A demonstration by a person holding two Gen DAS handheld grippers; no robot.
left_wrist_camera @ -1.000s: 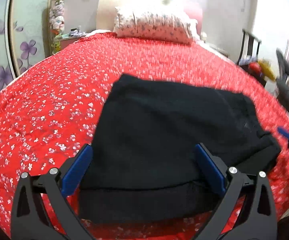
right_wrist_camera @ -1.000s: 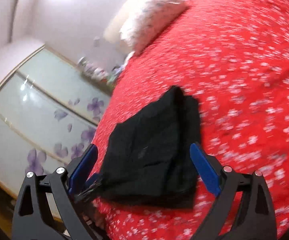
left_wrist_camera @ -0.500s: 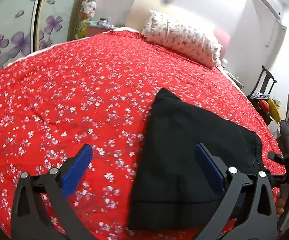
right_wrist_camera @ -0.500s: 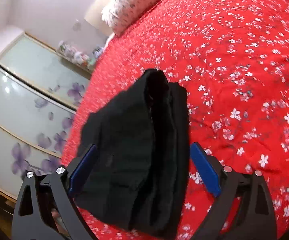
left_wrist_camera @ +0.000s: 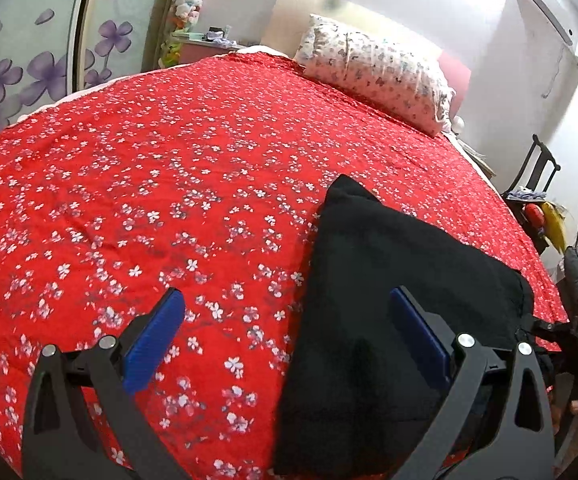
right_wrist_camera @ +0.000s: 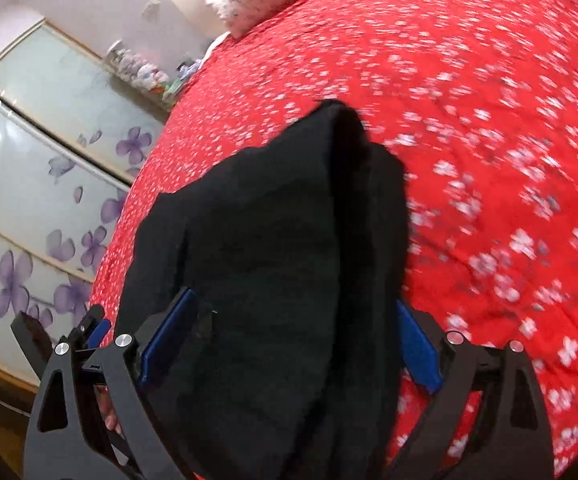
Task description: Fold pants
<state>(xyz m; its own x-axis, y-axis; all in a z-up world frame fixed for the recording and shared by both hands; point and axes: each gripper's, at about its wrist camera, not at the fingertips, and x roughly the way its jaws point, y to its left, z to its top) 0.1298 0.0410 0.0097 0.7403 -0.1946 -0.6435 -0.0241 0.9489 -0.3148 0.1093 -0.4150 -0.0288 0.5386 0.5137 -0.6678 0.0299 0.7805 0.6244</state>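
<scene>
The black pants lie folded into a thick, layered bundle near the front edge of the bed, on a red bedspread printed with small white flowers. In the right wrist view the bundle fills the space between the right gripper's blue pads, which stand wide and have just been closing a little around it; whether they press on the cloth cannot be told. The left gripper hovers with its jaws wide apart and empty, one pad over bare bedspread, the other over the pants' left edge. A flowered pillow rests at the head of the bed, well apart from the pants, and wardrobe doors with purple blossoms stand beside the bed.
</scene>
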